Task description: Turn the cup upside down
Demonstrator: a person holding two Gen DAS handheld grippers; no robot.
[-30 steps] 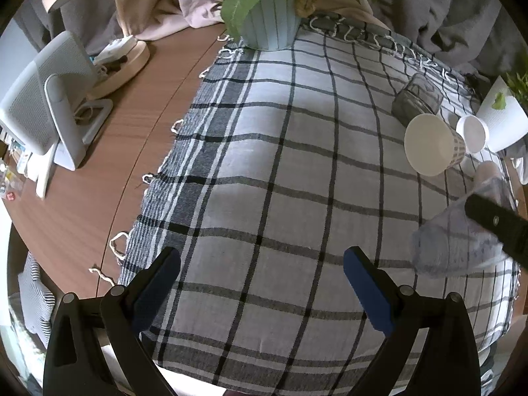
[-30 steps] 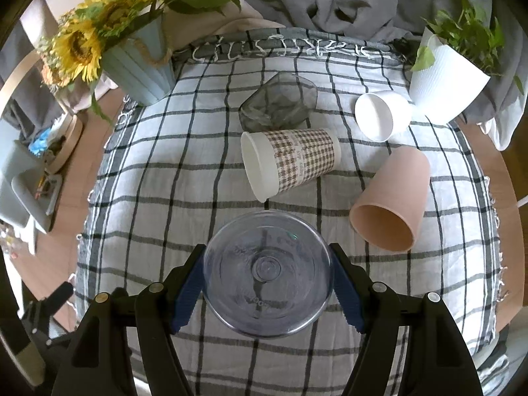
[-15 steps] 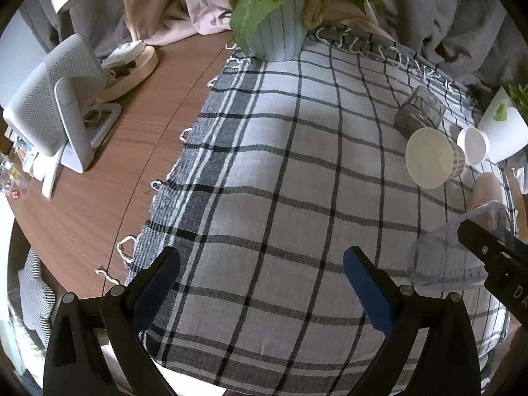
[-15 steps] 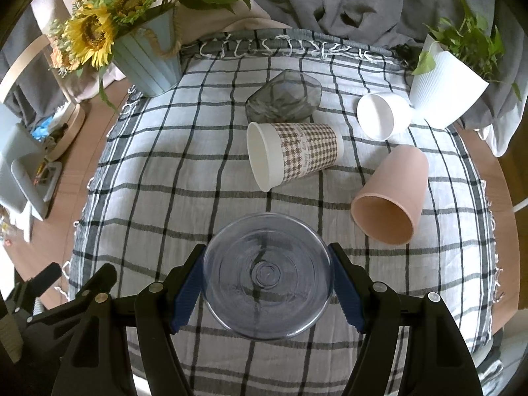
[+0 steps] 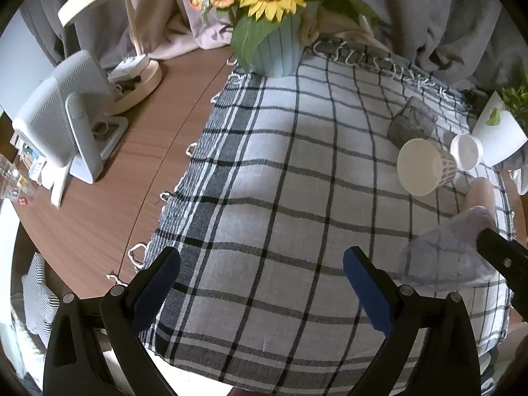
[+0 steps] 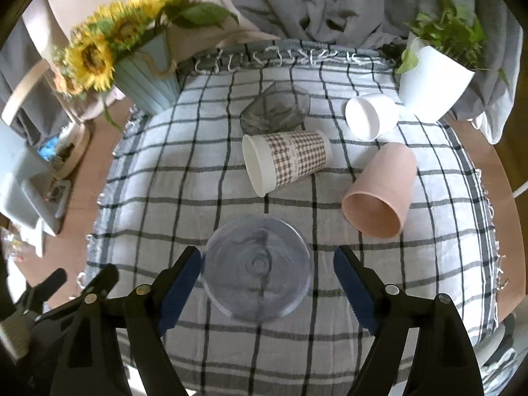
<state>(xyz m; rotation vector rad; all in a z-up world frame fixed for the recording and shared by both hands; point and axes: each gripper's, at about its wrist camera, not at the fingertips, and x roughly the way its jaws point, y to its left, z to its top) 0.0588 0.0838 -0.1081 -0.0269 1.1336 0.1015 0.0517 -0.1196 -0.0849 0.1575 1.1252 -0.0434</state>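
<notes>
The clear cup [image 6: 259,269] is a see-through plastic tumbler with faint concentric rings on its round base, which faces the right wrist camera. It stands on the checked cloth [image 6: 184,178] at lower centre, between the right gripper's [image 6: 267,280] 2 spread fingers, touching neither. The left gripper [image 5: 260,283] is also apart, holding nothing.
</notes>
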